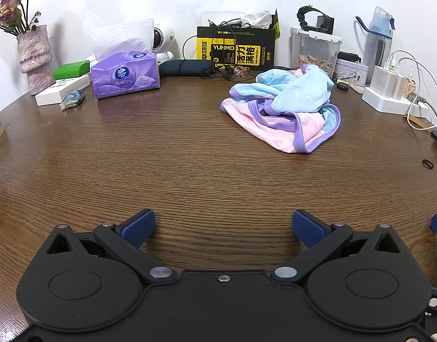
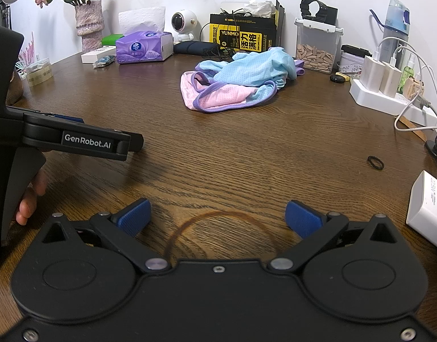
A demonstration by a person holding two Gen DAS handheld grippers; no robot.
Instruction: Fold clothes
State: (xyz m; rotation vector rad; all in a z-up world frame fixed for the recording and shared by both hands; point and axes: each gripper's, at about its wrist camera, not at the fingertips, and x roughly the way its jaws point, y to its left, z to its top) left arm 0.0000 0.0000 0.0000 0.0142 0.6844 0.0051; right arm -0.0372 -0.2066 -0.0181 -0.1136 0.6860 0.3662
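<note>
Left wrist view: left claw (image 1: 223, 228) spread wide, empty, above table (image 1: 190, 156).

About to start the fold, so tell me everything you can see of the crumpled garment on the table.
The garment is one crumpled heap of light perforated mesh fabric, pale blue on top, pink beneath, edged with purple binding. It lies unfolded on the brown wooden table, toward the far side, in front of the clear container. Nothing grips it: both hand-held grippers stand open, well short of it.
</note>
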